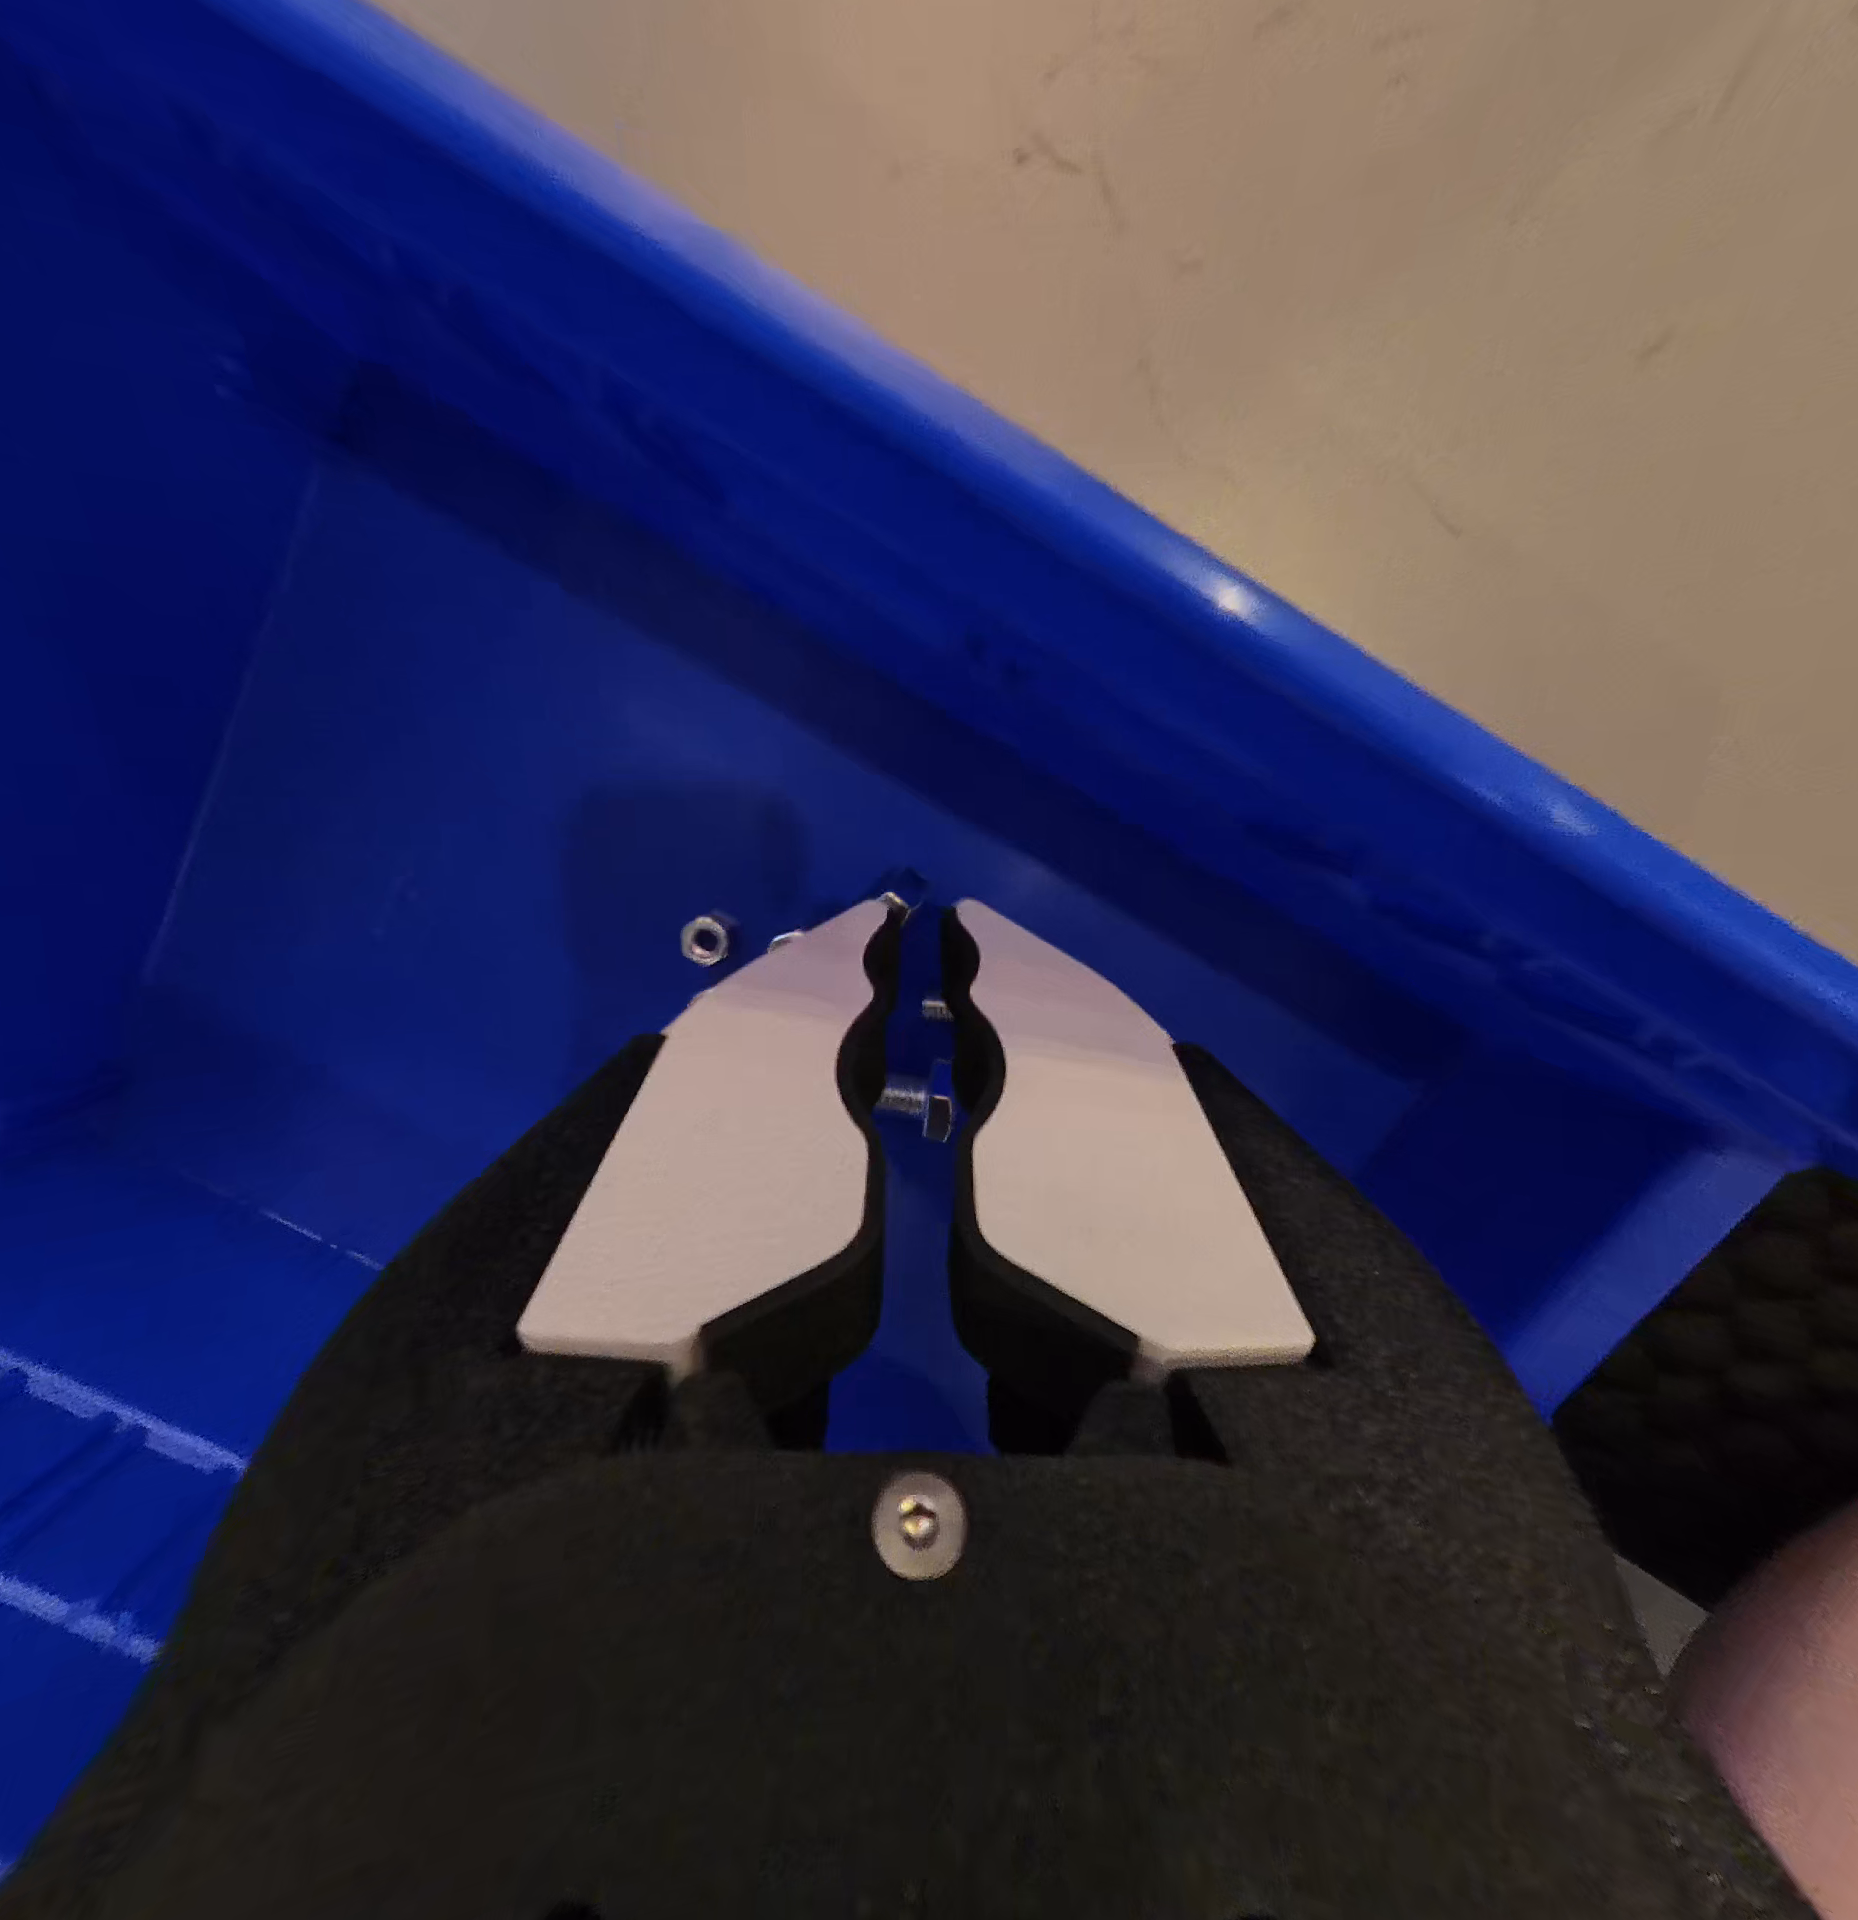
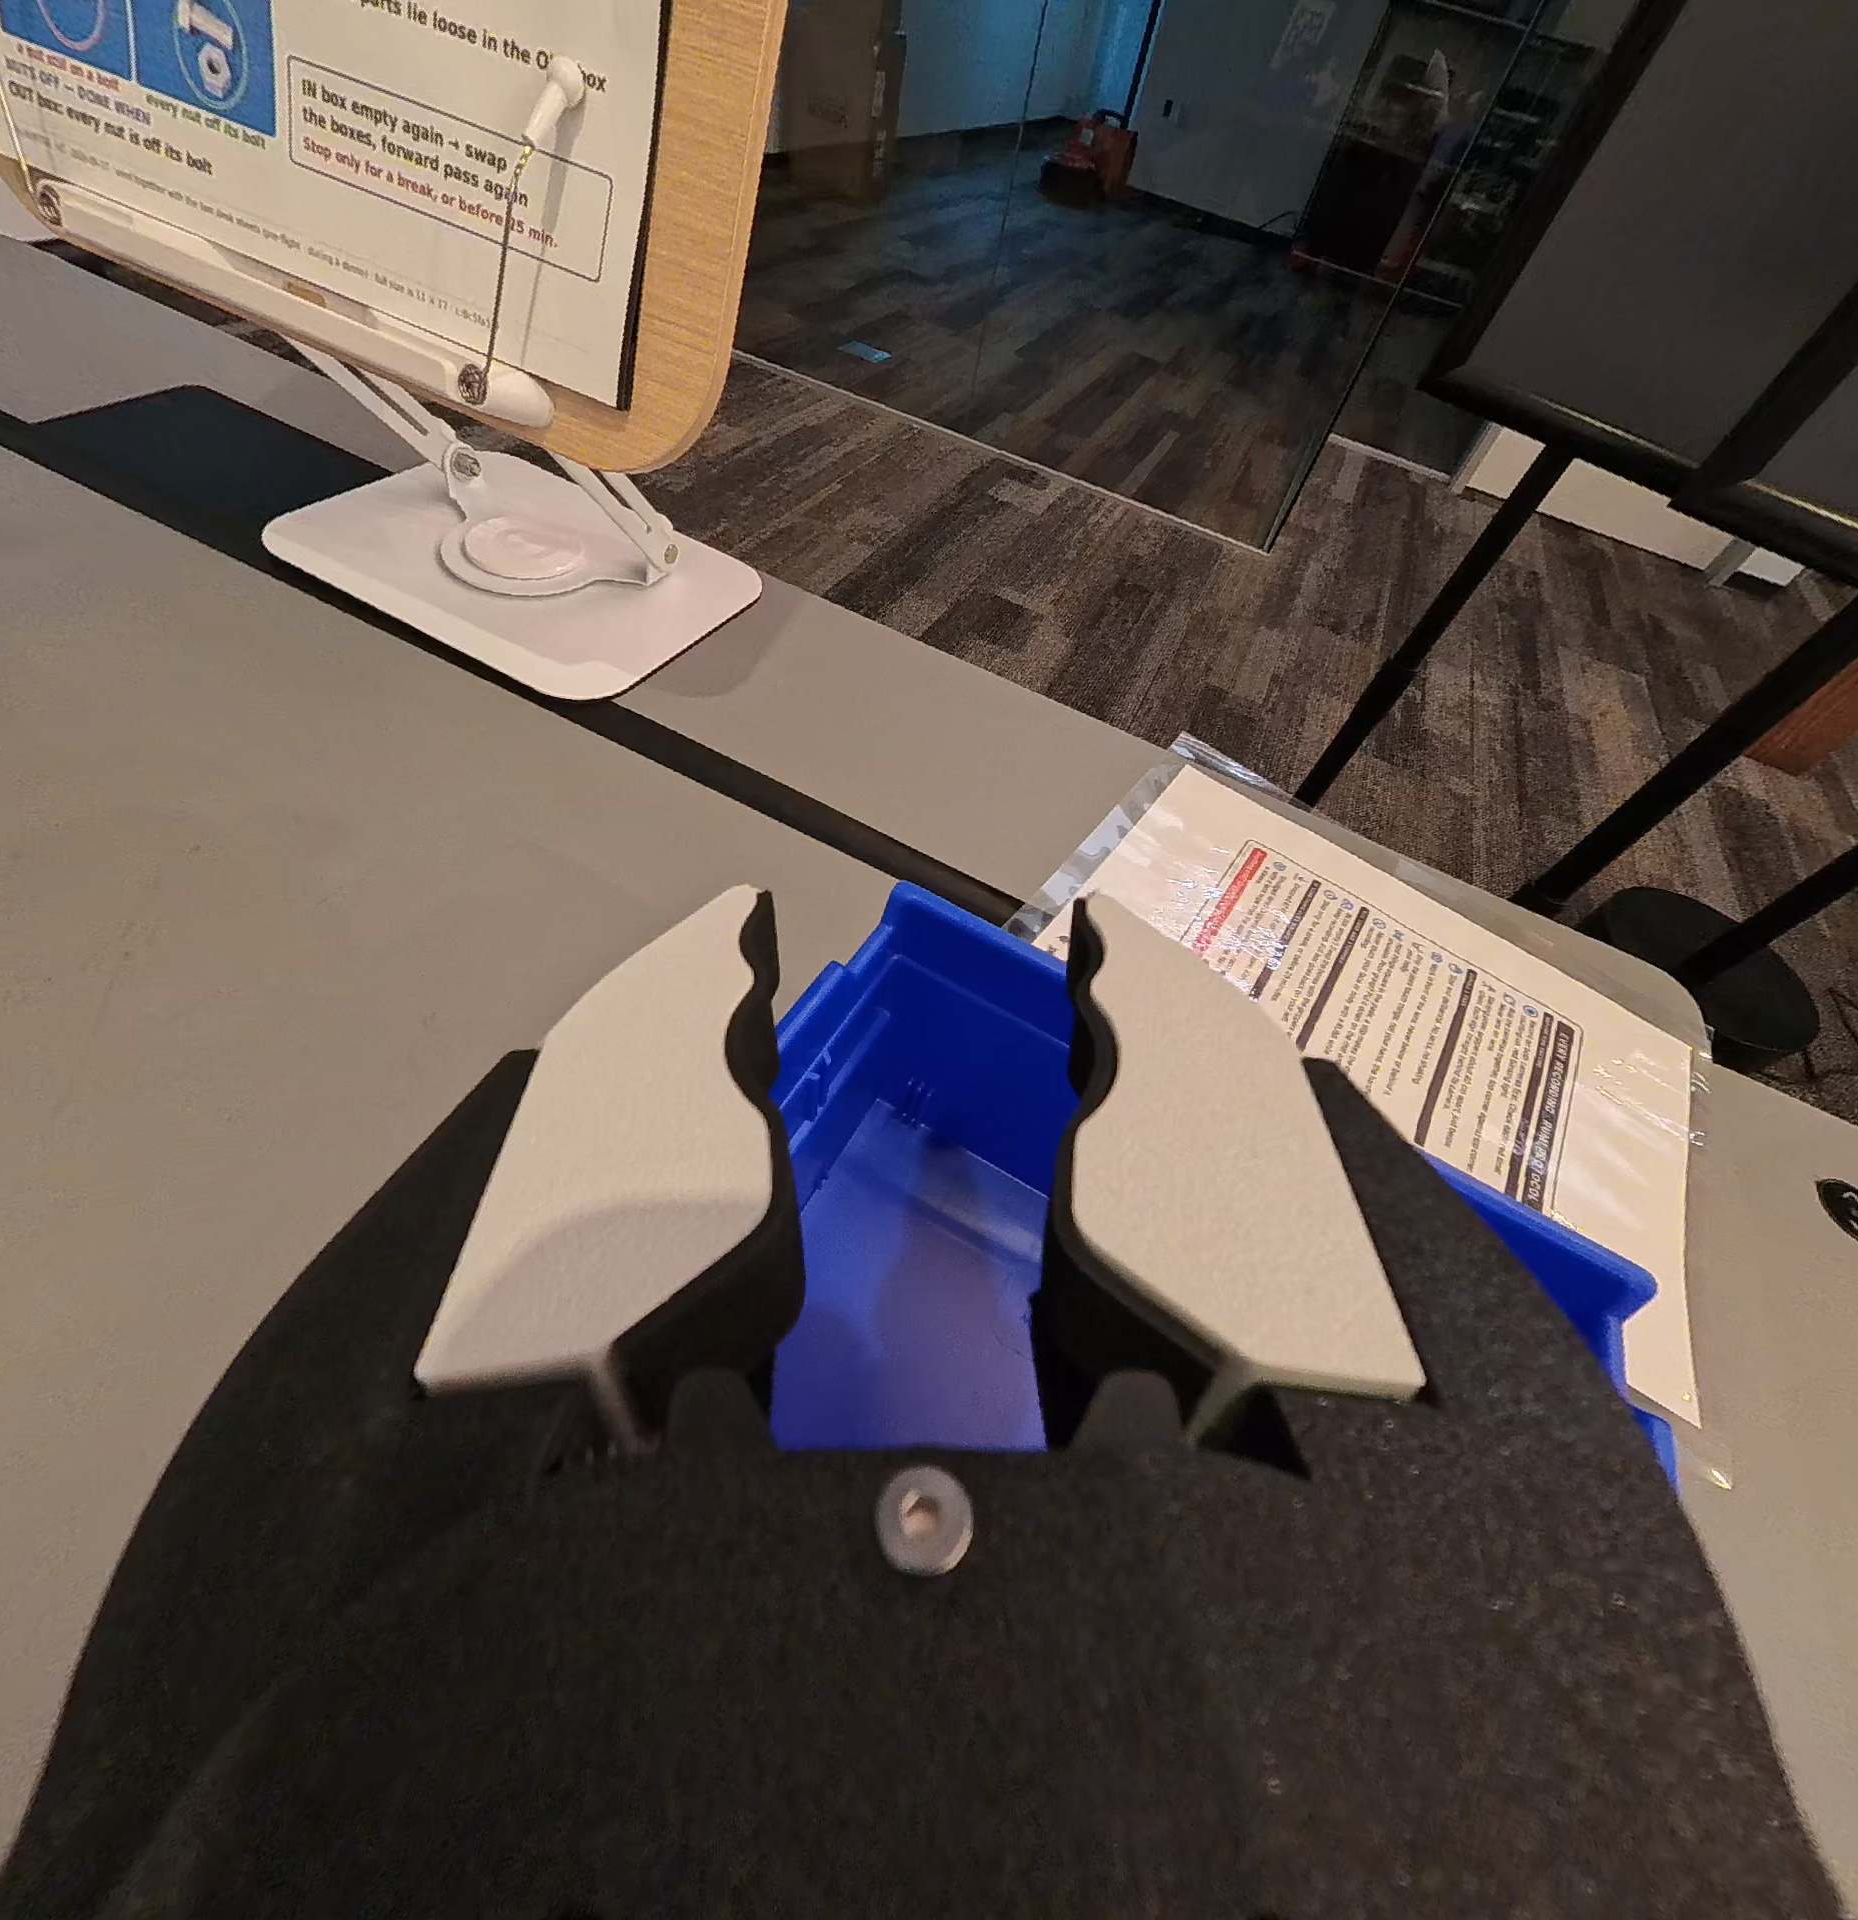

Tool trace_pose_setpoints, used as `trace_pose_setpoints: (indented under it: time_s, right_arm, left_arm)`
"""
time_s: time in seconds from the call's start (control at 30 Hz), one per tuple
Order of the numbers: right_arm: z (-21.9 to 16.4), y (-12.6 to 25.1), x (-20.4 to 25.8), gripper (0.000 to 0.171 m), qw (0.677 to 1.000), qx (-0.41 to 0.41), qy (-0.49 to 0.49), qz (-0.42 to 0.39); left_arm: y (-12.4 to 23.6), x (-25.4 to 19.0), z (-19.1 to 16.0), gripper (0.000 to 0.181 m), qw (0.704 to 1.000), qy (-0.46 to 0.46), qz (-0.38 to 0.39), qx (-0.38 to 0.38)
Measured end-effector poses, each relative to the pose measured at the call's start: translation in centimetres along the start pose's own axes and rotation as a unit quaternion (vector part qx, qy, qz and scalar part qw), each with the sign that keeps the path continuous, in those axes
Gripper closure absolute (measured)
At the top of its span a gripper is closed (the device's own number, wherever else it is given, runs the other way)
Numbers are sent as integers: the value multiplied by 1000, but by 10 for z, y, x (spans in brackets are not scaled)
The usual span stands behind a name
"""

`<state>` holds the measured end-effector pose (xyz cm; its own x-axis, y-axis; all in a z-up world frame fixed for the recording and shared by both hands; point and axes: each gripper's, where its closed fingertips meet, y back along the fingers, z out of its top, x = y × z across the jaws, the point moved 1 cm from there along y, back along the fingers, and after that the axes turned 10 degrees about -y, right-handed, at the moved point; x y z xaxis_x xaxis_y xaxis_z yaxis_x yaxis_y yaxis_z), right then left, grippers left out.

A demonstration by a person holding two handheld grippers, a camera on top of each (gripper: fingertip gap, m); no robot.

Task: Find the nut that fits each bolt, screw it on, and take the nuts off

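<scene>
Silver hex nut lies on blue bin floor; left fingers nearly closed, right fingers spread

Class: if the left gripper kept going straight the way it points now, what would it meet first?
Probably a small metal part at the left gripper tips, then the blue bin floor; depth is unclear.
</scene>
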<state>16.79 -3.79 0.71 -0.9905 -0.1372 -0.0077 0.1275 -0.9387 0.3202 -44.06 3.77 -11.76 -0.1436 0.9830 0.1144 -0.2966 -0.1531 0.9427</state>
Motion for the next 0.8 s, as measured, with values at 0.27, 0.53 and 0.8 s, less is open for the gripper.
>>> trace_pose_setpoints:
  time_s: [0.27,0.53,0.8]
  right_arm:
    - [-2,-1,1,118,1000,4,-2,4]
    - [-6,-4,3,118,1000,16,5,7]
    - [-7,-5,4,118,1000,18,5,9]
  left_arm:
    - [-1,0,-4,170,999,-9,-4,-33]
    - [-2,-2,2,172,998,-18,-13,-64]
    - [-4,3,-3,167,998,-11,-4,-67]
